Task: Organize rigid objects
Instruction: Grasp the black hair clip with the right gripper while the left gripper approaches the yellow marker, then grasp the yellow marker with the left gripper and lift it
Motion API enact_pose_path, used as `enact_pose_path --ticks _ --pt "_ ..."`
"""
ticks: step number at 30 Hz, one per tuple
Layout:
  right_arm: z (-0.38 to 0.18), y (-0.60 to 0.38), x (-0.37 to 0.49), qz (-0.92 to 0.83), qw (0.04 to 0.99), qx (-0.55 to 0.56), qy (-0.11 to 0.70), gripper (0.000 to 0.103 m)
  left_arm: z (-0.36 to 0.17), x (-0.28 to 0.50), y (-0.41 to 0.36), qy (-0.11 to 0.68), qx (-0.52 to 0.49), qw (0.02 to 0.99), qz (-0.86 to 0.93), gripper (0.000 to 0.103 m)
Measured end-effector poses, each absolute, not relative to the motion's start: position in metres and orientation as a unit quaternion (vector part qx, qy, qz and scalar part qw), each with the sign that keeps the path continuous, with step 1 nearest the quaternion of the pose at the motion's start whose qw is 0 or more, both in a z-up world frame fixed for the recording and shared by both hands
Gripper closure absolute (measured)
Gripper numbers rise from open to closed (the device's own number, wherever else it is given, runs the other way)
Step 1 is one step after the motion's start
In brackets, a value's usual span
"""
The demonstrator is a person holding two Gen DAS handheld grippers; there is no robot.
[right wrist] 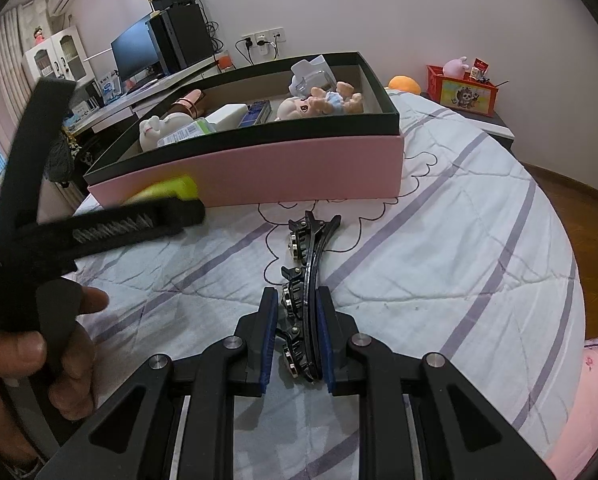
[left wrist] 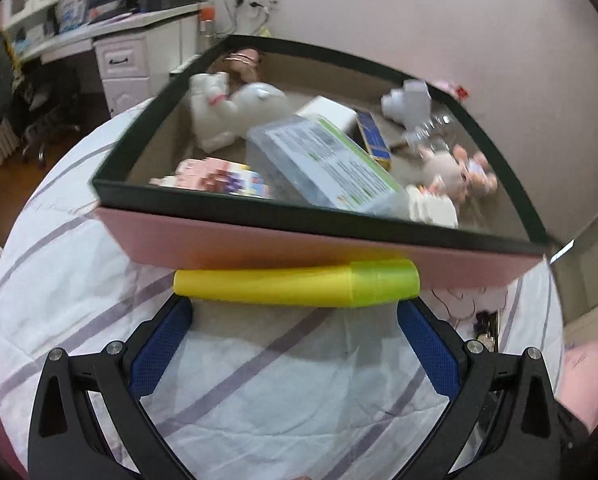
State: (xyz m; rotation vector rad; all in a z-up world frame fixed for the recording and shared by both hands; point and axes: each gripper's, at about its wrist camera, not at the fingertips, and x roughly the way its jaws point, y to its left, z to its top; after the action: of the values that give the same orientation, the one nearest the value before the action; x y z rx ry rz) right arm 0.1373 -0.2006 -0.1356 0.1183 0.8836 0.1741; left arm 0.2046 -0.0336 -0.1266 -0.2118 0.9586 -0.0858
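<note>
Through the left wrist camera, our left gripper point(left wrist: 295, 308) pinches a yellow plastic tube point(left wrist: 297, 283) lengthwise against the pink cardboard box point(left wrist: 319, 246), labels blurred; through the right, our right gripper point(right wrist: 297, 300) clamps a black rhinestone hair clip point(right wrist: 305, 276) on the striped white quilt point(right wrist: 439, 240).

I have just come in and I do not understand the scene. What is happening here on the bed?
A person is tidying small things into a pink box on the bed. The left hand-held gripper holds a yellow cylinder by its ends, just in front of the box wall. The right hand-held gripper is closed on a black hair clip that lies on the quilt. The box already holds dolls, plush toys and small packages.
</note>
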Motion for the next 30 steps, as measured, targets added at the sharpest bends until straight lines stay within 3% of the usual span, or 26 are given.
enact_pose_path --ticks 15,30 --pt "-0.137 -0.198 0.137 0.082 0.899 0.048 0.427 0.084 -0.125 0.186 -0.009 0.455 -0.111 0.883 -0.04 0.0" --pt "-0.137 -0.2 0.136 0.088 0.899 0.053 0.426 0.084 -0.133 0.206 -0.035 0.464 -0.082 0.881 0.045 0.002"
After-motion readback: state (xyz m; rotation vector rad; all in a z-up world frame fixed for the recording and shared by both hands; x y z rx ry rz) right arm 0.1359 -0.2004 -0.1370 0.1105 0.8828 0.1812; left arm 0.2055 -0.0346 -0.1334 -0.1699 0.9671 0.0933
